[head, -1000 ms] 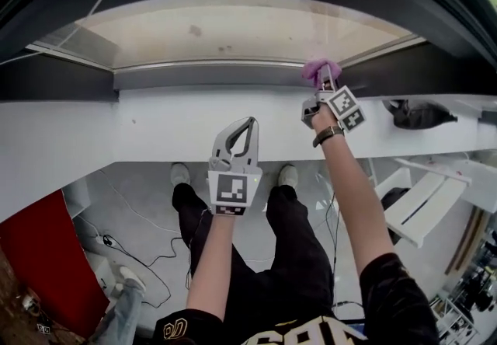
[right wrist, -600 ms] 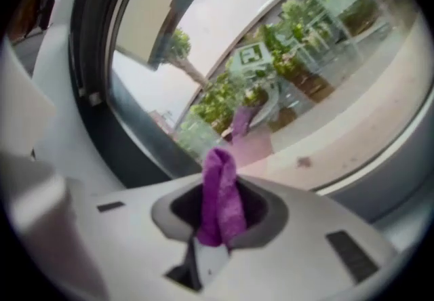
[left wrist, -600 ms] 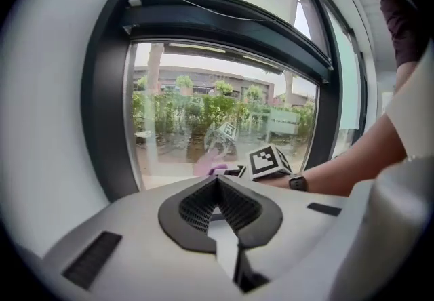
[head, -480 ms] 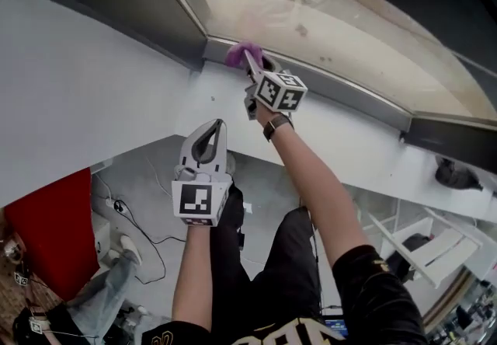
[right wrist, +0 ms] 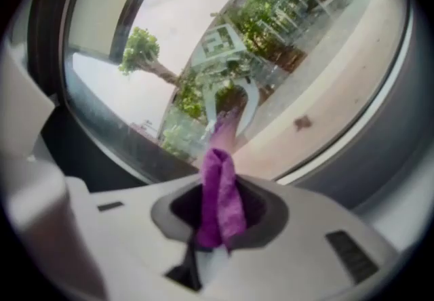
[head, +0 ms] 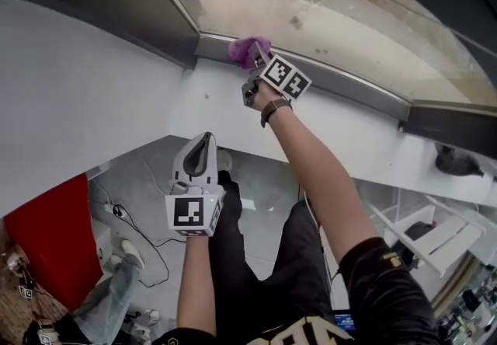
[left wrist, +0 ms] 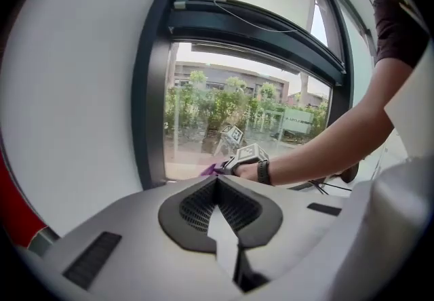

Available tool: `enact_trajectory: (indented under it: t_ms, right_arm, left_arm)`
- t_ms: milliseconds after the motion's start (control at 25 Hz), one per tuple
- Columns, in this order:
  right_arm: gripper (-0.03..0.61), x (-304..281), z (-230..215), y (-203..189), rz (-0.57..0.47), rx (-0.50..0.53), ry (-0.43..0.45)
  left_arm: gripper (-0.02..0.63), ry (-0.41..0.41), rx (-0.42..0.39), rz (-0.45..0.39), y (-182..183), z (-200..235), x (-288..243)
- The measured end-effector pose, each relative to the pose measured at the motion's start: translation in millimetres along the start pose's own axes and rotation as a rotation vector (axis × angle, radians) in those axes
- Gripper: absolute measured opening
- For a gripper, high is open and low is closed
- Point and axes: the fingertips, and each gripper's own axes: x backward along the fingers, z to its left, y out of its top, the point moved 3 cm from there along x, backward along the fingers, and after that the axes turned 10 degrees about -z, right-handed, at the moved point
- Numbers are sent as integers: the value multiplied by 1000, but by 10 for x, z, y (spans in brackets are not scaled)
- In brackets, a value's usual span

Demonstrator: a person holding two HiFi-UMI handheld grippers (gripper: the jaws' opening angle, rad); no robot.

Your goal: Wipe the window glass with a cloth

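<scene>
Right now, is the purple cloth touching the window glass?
Touching. In the right gripper view the purple cloth, clamped in the right gripper, meets its own reflection on the window glass with no gap.

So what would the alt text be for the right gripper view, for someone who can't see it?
A purple cloth is pinched upright between the shut jaws of the right gripper, its tip seemingly touching the window glass. The glass mirrors the cloth and the gripper; beyond it are trees and pale pavement.
</scene>
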Motion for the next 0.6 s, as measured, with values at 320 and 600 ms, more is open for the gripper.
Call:
enact_trajectory:
  t_ms: [320,600]
  right_arm:
    - [80,1648,-2039,1808,-219,-52,-293]
    - [80,2790,-3260,3011,-419,-134,-450]
  left_arm:
    - [12,-153,58,-32,-153,-1554,-566]
    - [12,-235,83,-22,-289,-2844,-805]
